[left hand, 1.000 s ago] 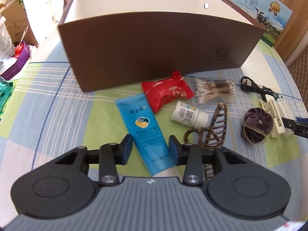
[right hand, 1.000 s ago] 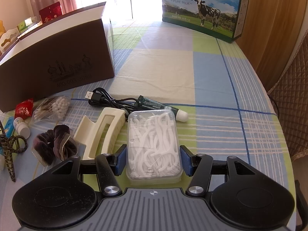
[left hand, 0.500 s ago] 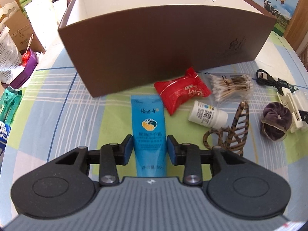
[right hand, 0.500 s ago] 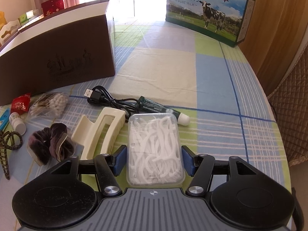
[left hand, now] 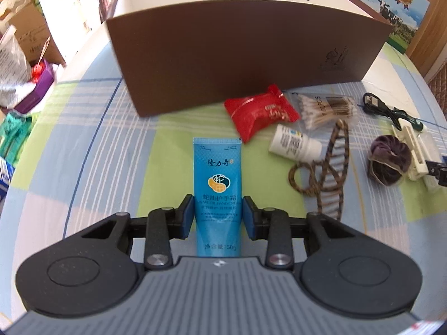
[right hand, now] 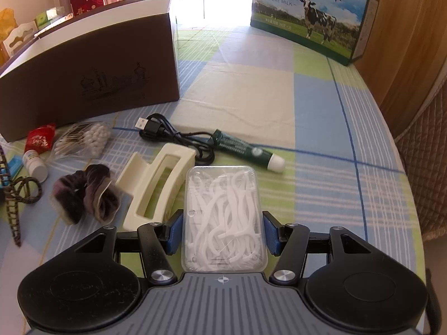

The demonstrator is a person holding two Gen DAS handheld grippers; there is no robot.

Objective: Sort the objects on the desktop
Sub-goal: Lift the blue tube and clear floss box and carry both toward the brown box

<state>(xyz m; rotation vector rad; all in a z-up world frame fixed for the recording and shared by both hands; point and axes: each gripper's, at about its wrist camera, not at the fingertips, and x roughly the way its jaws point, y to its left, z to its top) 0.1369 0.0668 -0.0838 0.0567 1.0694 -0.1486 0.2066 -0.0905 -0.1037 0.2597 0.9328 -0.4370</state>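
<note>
A blue hand-cream tube [left hand: 218, 167] lies lengthwise on the checked tablecloth, pointing at the tall brown open box [left hand: 237, 55]. My left gripper [left hand: 218, 217] is shut on the tube, its blue pads against both sides of the lower half. In the right wrist view a clear case of white floss picks [right hand: 223, 209] sits between the pads of my right gripper [right hand: 222, 233]. Those jaws are closing and both pads touch the case's long sides. The brown box [right hand: 97, 78] stands at the far left there.
Right of the tube lie a red packet [left hand: 259, 114], bagged cotton swabs [left hand: 327, 107], a small white bottle [left hand: 293, 142], a patterned hair clip [left hand: 327, 173] and a purple scrunchie [left hand: 388, 159]. A cream claw clip [right hand: 156, 184], black USB cable [right hand: 173, 134], green pen-like tube [right hand: 245, 150] and milk carton [right hand: 313, 14] surround the case.
The blue tube lay slanted under the left jaws; now it runs straight between them and the pads have closed in on its sides. The right view is nearly unchanged.
</note>
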